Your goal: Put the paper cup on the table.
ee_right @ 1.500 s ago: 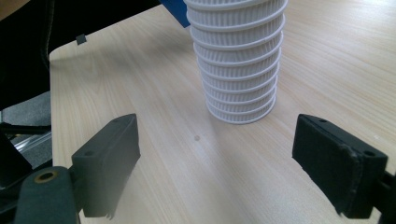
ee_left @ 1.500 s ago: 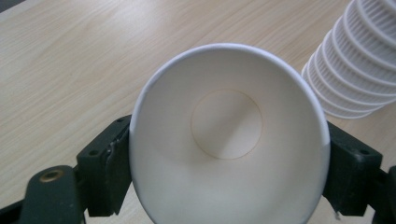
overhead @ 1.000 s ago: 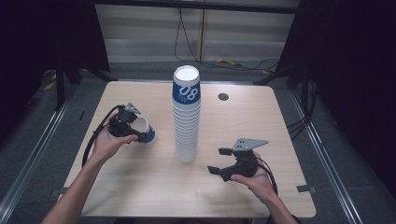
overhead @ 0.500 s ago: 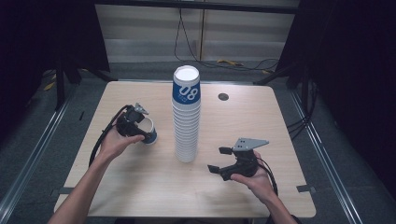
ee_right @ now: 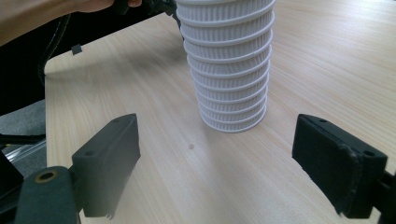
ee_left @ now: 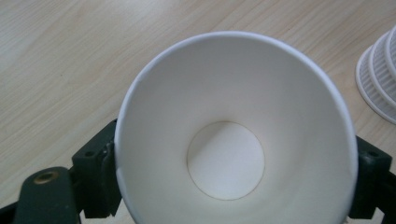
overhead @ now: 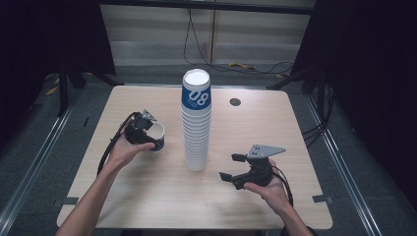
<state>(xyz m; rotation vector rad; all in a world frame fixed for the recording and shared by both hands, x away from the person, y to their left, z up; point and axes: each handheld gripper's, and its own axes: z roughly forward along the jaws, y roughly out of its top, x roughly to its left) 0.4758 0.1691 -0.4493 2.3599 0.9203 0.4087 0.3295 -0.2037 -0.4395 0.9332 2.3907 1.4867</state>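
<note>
Left gripper view has the left gripper (ee_left: 233,196) clamped on a paper cup (ee_left: 233,126), light and crushable so grip gently below the rim, left of the tall cup stack (overhead: 195,123), while the right gripper (ee_right: 231,172) gapes wide near the stack's base.

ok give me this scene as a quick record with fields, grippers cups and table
left gripper: shut on the single paper cup, jaws on either side of it, left of the stack
single paper cup: white inside, nothing in it, mouth toward the left gripper's camera
right gripper: open, nothing between the jaws, facing the stack's base
cup stack: tall, upside down, top cup blue with 08, standing mid-table
table: light wood, small dark round inset near the far edge
</note>
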